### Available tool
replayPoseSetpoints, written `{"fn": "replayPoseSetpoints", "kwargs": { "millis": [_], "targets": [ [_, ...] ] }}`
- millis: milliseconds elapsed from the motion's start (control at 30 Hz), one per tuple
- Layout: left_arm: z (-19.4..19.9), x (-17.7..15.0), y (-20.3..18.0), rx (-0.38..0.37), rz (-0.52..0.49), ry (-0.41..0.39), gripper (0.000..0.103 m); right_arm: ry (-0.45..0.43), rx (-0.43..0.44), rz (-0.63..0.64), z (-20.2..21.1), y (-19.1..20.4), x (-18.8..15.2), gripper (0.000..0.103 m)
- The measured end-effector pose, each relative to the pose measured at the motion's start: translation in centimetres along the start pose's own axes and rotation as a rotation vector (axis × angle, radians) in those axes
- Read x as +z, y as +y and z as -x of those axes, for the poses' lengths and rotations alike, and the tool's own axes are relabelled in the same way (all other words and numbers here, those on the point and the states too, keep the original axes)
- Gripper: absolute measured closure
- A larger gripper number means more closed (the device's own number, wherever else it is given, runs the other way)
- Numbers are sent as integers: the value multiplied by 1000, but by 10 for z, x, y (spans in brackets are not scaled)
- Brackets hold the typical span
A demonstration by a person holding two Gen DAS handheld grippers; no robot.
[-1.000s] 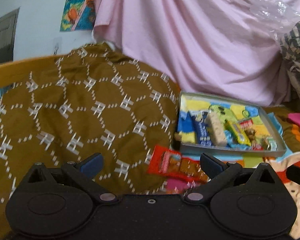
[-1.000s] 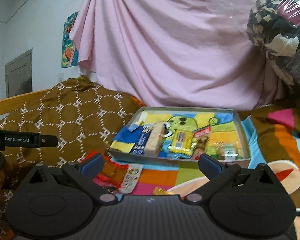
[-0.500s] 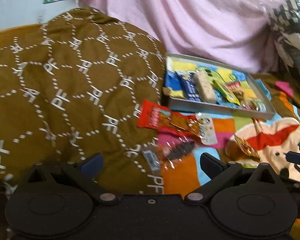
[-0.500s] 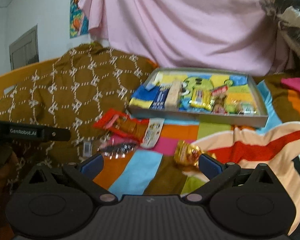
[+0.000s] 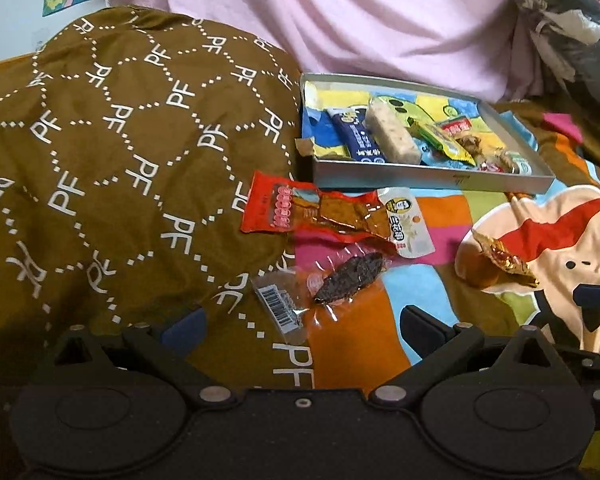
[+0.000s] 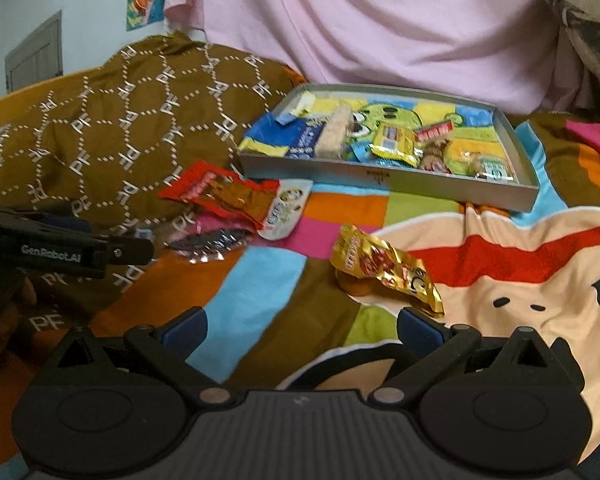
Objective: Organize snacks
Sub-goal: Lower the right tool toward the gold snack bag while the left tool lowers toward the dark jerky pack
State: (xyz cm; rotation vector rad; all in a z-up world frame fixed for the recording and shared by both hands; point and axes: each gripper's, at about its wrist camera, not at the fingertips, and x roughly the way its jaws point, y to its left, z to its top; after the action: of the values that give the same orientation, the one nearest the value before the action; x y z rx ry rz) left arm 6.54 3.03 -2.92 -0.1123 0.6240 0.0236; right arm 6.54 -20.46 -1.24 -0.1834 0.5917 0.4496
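Partway done: several snacks already sit in the tray [image 6: 384,179], while the red packet [image 5: 300,212], clear packet [image 5: 340,280] and gold packet [image 6: 384,266] lie loose on the blanket just before it, left gripper [image 5: 300,324] and right gripper [image 6: 300,326] both spread, empty.
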Motion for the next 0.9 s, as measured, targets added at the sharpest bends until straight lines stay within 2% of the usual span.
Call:
{"fn": "replayPoseSetpoints", "kwargs": {
  "millis": [200,433,633,800,900],
  "targets": [
    [-15,2,2,-20,-14,6,1,11,-20,-15,-11,-13,3,0],
    [-23,12,3,-65,-22,-15,1,24,-27,24,-22,-22,13,0],
    [-37,18,-1,-107,-82,-22,1,47,-46,45,-29,-29,14,0],
    [-42,23,-3,-155,-120,-63,1,52,-55,157,-41,-32,19,0],
    [-49,28,-6,-217,-130,-56,1,83,-28,227,-51,-35,26,0]
  ]
}}
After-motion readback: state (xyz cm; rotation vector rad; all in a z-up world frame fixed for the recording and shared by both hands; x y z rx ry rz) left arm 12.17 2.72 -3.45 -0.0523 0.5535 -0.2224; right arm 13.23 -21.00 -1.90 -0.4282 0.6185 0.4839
